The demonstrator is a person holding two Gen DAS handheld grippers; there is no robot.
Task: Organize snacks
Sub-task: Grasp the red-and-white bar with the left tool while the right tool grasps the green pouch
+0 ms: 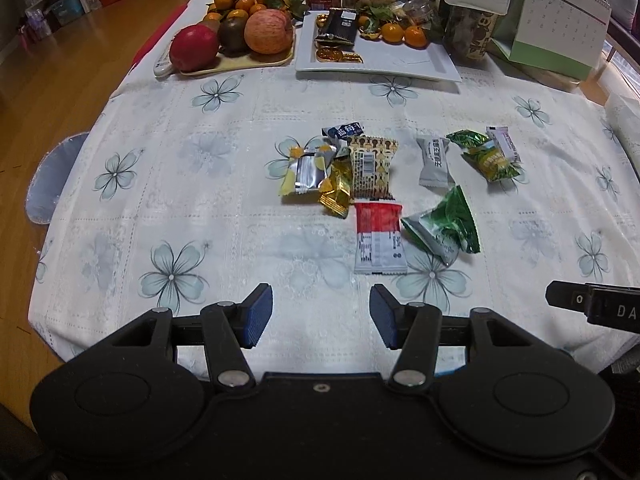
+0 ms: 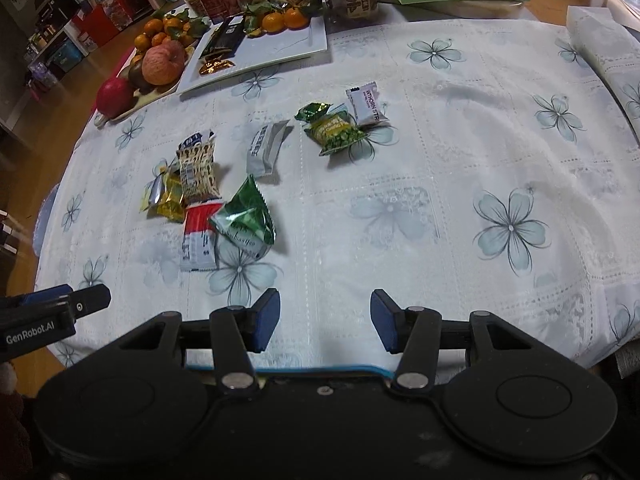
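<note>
Both the left gripper and right gripper are hovering open and empty near the desk edge. The snacks are lying scattered short of the white tray, so sorting is looking barely begun.

dim indoor light | soft shadows | fisheye edge bending | focus sharp

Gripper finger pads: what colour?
Blue, on both grippers; the left wrist view shows the pads best.
</note>
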